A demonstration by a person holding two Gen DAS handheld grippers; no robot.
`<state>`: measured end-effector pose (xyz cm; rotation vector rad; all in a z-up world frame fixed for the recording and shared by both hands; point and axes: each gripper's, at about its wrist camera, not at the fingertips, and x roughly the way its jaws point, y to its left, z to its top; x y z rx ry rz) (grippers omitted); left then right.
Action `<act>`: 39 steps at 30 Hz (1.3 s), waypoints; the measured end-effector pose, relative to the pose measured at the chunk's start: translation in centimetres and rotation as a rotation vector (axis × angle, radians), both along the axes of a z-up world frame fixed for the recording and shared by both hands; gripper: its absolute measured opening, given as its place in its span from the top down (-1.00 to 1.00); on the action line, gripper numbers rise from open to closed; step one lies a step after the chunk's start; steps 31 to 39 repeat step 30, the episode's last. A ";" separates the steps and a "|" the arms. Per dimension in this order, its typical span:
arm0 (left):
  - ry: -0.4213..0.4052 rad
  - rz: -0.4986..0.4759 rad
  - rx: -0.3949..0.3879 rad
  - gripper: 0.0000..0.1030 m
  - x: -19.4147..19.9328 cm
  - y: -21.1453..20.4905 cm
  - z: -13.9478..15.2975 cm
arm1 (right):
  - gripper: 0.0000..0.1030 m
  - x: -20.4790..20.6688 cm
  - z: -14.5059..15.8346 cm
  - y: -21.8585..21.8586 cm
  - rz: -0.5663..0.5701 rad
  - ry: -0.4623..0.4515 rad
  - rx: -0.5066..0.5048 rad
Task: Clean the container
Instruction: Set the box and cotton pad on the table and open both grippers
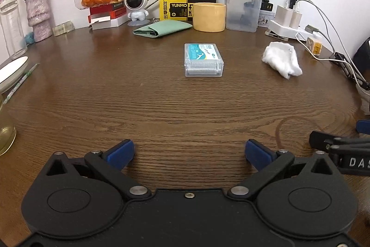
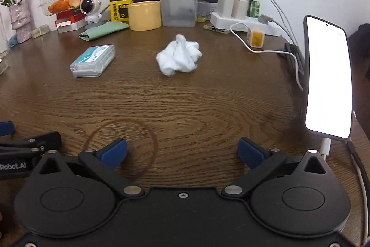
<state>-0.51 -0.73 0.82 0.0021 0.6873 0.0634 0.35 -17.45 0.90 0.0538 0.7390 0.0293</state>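
Both the left gripper (image 1: 189, 152) and the right gripper (image 2: 182, 151) sit low over the worktop (image 1: 161, 103) with jaws spread wide and holding nothing, apparently poised to start. The clear plastic container (image 1: 204, 60) lies flat at twelve o'clock from the left gripper, lid closed, well apart from it. The crumpled white wipe (image 2: 179, 57) rests at twelve o'clock from the right gripper, probably so one can steady the box while the other wipes.
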 end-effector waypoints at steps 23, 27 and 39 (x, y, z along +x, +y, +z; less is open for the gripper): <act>0.001 -0.041 -0.003 -1.00 -0.2 0.3 -0.1 | -1.00 0.0 -0.1 1.1 -0.017 -0.002 -0.001; 0.001 -0.041 -0.003 -1.00 -0.1 0.2 0.0 | -1.00 -0.2 -0.1 1.2 -0.017 -0.002 -0.001; 0.001 -0.041 -0.003 -1.00 -0.1 0.3 -0.1 | -1.00 -0.3 0.0 1.2 -0.020 -0.002 -0.001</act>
